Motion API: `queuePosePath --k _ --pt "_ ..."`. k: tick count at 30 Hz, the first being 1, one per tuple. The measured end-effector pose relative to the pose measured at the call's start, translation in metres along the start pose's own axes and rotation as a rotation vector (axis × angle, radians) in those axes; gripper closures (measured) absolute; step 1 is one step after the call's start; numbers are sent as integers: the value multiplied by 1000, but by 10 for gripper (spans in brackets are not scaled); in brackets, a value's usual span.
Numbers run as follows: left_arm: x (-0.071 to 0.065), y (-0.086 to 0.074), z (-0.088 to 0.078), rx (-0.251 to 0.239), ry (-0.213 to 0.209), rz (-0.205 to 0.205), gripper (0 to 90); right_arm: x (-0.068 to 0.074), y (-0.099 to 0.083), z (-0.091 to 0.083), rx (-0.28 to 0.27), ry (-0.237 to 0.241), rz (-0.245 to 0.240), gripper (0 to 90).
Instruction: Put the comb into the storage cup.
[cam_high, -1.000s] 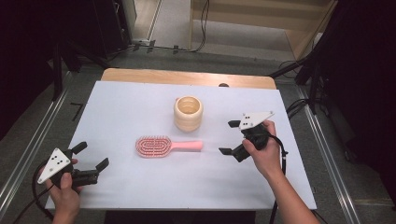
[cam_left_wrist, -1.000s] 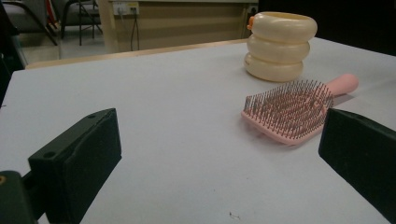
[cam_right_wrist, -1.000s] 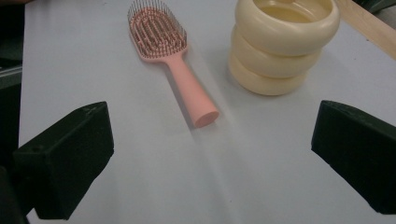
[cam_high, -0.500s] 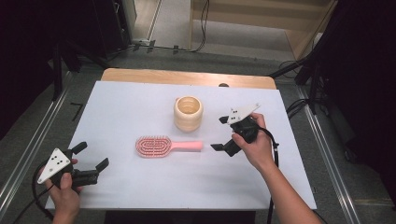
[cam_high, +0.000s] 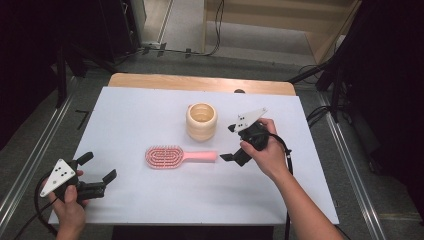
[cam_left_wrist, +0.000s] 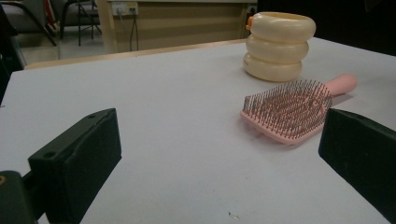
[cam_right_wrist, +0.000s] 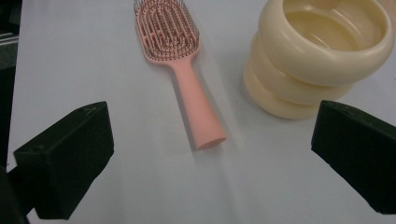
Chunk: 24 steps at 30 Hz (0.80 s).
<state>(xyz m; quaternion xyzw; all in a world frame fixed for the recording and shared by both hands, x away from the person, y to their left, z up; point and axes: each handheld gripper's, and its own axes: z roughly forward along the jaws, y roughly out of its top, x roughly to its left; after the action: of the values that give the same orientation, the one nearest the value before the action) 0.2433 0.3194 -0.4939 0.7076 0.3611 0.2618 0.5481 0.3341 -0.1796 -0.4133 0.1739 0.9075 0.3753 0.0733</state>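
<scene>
- Jaws of the right gripper (cam_high: 231, 143) stand wide apart with nothing between them; in the high view it sits right of centre, pointed left at the handle end of the pink hairbrush (cam_high: 180, 156).
- Seen from the right gripper view, the hairbrush (cam_right_wrist: 180, 70) runs from the upper middle of the frame down to its rounded handle end near the centre, in the gap between the two black jaws but still ahead of them, not touched.
- The brush lies flat on the white table (cam_high: 150, 210), bristles up, head to the left and handle to the right in the high view.
- Just above the handle in that view stands the cream ribbed cup (cam_high: 202, 121), upright and open at the top, near the brush but apart from it.
- The left gripper (cam_high: 95, 175) rests at the lower left of the high view, jaws spread and empty, well apart from the brush; its own view has the brush head (cam_left_wrist: 287, 109) at right of centre.
- Judged step: the approach to a grasp on the handle, not yet a grip.
- The next move likely calls for easing forward and down until the handle lies between the jaws, closing on it squarely, and keeping clear of the cup.
</scene>
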Motion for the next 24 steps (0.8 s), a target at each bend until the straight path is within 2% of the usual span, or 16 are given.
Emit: queuePosePath --k 24 --pt "0 0 -1 -3 -4 2 0 -2 24 26 81 42 -48 0"
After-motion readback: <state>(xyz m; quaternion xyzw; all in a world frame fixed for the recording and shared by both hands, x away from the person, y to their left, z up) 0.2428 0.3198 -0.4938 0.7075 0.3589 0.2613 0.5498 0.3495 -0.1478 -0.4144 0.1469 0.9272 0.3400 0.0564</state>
